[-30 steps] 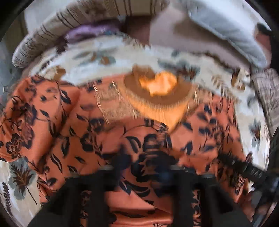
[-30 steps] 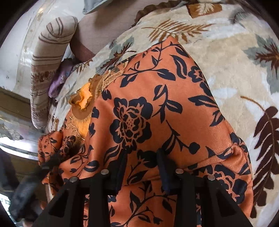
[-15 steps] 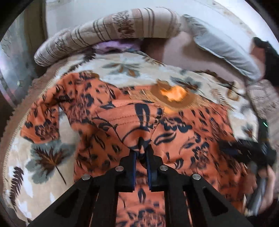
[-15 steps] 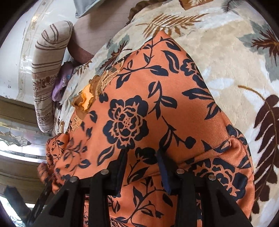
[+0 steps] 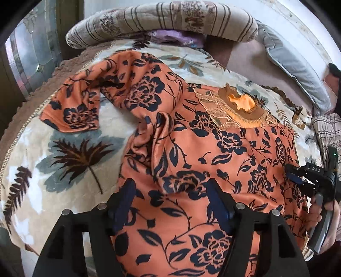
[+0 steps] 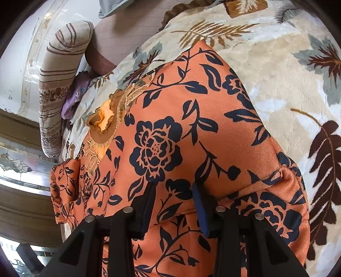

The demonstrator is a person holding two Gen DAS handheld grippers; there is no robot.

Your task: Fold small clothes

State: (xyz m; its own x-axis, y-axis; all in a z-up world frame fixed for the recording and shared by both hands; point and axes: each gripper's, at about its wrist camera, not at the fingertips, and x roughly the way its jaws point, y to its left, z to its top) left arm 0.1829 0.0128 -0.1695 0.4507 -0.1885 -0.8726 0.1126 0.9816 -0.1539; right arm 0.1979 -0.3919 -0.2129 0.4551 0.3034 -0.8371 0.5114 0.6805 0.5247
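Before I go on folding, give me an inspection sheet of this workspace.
Surface: leaf-print blanket on a bed.
Job's things: orange flowered garment lying spread, sleeve out to one side, collar towards the pillows.
Clutter: purple cloth under the striped bolster.
Grippers: left hand-held gripper opening above the garment, nothing pinched; right hand-held gripper with its jaws parted, pressed on the garment.
Cables: nothing seen.
Surroundings: grey pillow, patterned glass panel.
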